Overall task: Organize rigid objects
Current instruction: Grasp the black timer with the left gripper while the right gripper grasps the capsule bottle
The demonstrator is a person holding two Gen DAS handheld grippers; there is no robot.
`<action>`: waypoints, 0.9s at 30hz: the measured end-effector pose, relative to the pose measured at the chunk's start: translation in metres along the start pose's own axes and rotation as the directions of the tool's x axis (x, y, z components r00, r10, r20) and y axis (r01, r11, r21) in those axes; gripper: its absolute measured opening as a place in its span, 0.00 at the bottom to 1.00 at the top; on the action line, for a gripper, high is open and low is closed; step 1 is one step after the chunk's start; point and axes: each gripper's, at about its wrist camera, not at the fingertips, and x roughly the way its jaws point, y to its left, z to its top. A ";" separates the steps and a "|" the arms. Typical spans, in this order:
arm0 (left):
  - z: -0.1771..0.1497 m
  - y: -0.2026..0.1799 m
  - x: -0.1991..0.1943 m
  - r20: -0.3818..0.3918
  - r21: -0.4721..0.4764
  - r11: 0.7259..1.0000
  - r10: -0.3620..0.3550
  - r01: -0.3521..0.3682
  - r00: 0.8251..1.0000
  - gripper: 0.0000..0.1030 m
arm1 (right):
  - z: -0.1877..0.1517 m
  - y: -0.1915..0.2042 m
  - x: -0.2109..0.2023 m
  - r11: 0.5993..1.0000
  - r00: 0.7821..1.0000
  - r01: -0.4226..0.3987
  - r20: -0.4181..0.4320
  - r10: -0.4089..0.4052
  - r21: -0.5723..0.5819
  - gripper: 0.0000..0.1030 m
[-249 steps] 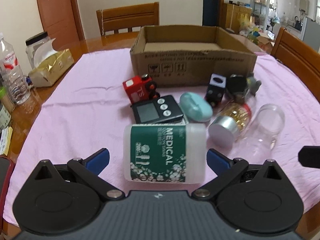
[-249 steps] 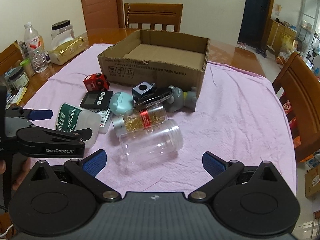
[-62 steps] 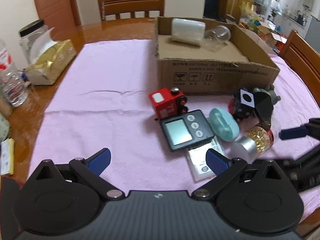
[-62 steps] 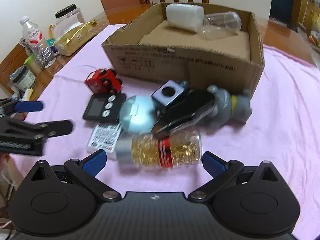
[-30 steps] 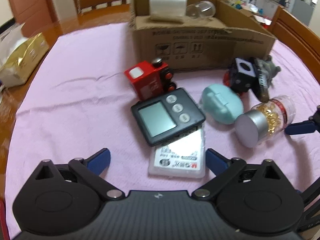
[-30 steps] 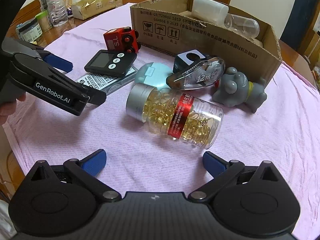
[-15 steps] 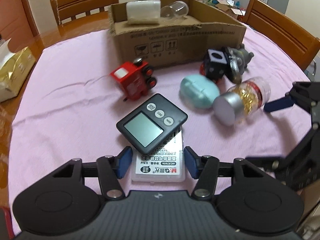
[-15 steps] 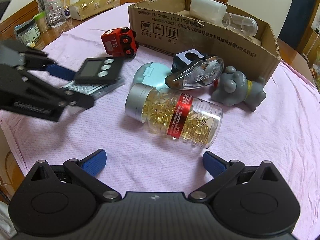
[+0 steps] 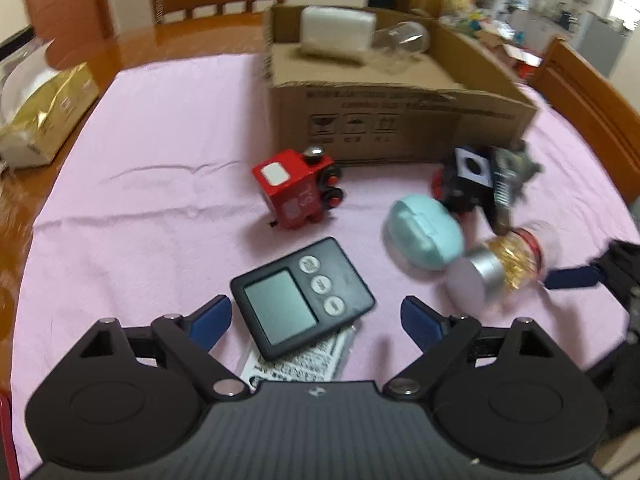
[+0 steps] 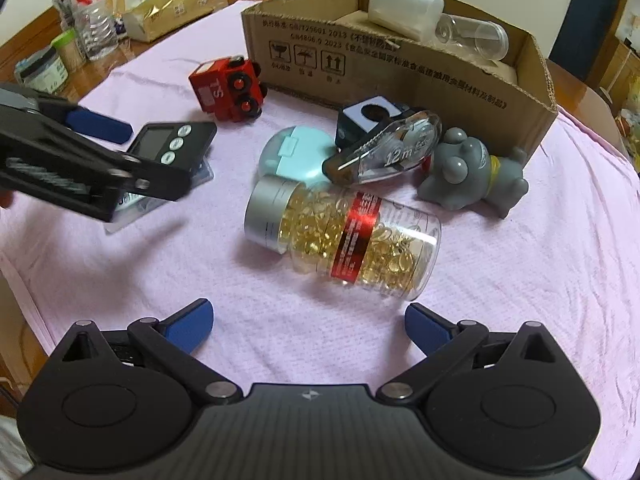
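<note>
A black digital timer [image 9: 302, 295] lies on a flat white box [image 9: 296, 362] on the pink cloth. My left gripper [image 9: 316, 320] is open, its blue fingertips on either side of the timer and box; it also shows in the right wrist view [image 10: 100, 148]. My right gripper [image 10: 308, 326] is open and empty just in front of a capsule bottle [image 10: 344, 236] lying on its side. A cardboard box [image 10: 400, 60] at the back holds a white container [image 10: 404, 4] and a clear jar [image 10: 472, 36].
A red toy train [image 10: 228, 88], a teal case [image 10: 292, 156], a black cube [image 10: 368, 116], a tape dispenser [image 10: 392, 148] and a grey toy [image 10: 468, 172] lie in front of the box. A tissue pack [image 10: 168, 4] and bottles [image 10: 90, 20] stand at the far left.
My left gripper, half a second ago narrowed around the white box, has opened wider and drawn back slightly. The timer and white box still lie between its fingers. My right gripper has barely moved.
</note>
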 end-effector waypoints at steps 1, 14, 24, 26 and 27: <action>0.002 0.000 0.002 -0.003 -0.018 1.000 0.008 -0.008 1.000 0.88 | 0.002 -0.001 -0.001 1.000 1.000 0.004 0.005 -0.004 0.009 1.00; 0.012 0.005 0.012 -0.029 -0.103 0.994 0.039 -0.042 0.999 0.74 | 0.032 -0.013 -0.003 0.990 0.999 0.014 0.049 -0.021 0.139 1.00; 0.008 0.008 0.007 -0.028 -0.051 0.998 0.045 -0.047 0.999 0.70 | 0.041 -0.014 0.000 0.979 0.995 0.088 0.036 -0.096 0.184 1.00; 0.009 0.006 0.007 -0.029 -0.052 0.997 0.054 -0.056 0.998 0.70 | 0.042 -0.013 0.002 0.977 0.994 0.090 0.036 -0.099 0.193 1.00; 0.010 0.005 0.007 -0.029 -0.049 0.997 0.059 -0.061 0.998 0.70 | 0.043 -0.012 0.003 0.976 0.994 0.100 0.032 -0.109 0.193 1.00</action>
